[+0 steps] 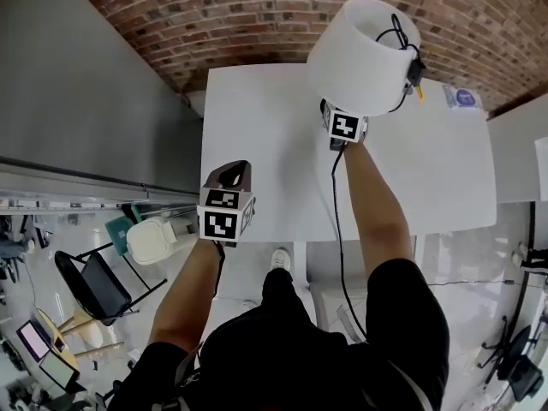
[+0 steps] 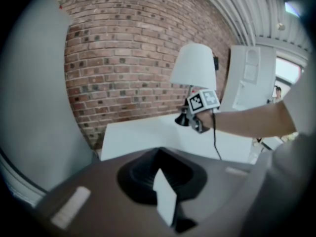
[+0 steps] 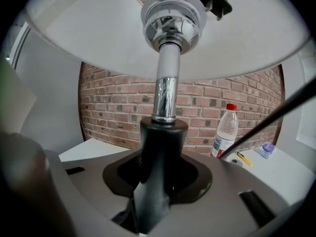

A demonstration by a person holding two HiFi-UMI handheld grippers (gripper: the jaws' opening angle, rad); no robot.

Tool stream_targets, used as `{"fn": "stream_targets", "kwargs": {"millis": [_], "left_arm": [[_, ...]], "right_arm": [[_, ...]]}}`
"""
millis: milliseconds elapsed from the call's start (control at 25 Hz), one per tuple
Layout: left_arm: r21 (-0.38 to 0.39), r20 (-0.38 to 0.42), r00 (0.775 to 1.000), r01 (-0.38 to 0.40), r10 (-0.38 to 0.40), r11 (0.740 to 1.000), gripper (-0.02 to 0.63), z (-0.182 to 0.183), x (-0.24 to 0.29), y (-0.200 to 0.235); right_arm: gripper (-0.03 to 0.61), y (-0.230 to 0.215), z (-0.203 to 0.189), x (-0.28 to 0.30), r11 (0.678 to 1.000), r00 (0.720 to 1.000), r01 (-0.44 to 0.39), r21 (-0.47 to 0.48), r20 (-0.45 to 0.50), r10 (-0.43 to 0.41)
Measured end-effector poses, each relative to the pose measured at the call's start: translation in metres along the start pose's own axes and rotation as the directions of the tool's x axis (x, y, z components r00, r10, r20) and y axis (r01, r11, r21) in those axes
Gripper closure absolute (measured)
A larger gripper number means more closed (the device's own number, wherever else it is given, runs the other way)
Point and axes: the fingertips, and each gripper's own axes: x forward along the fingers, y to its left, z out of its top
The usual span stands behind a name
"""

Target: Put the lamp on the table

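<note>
R gripper (image 3: 154, 194) clamps lamp (image 1: 364, 54) stem over table (image 1: 257, 144); L gripper (image 1: 229, 178) closed, empty. Lower straight, keep upright, cord (image 1: 336, 217) slack.

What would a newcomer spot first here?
The lamp stands out first. Its big white shade is upright, and the right gripper holds its dark stem over the far part of the white table. Next come the red brick wall behind the table and the left gripper, holding nothing by the table's near left corner.
</note>
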Motion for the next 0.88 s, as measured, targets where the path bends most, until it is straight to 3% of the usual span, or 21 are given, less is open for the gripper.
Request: {"fn": "stream_targets", "kwargs": {"millis": [480,880], "left_arm": [[-0.007,-0.031,1.0,0.004,-0.004,1.0,0.618,-0.001,0.047,0.016],[-0.039,-0.042,0.999,0.01,-0.012,0.999,0.618,-0.015,0.071,0.02]], "right_arm": [[0.451,0.006,-0.018,0.086,0.999,0.999,0.015,-0.043,-0.042,-0.017],[0.451,0.012,-0.039,0.113,0.999,0.999,0.02,-0.031,-0.049,-0.021]]}}
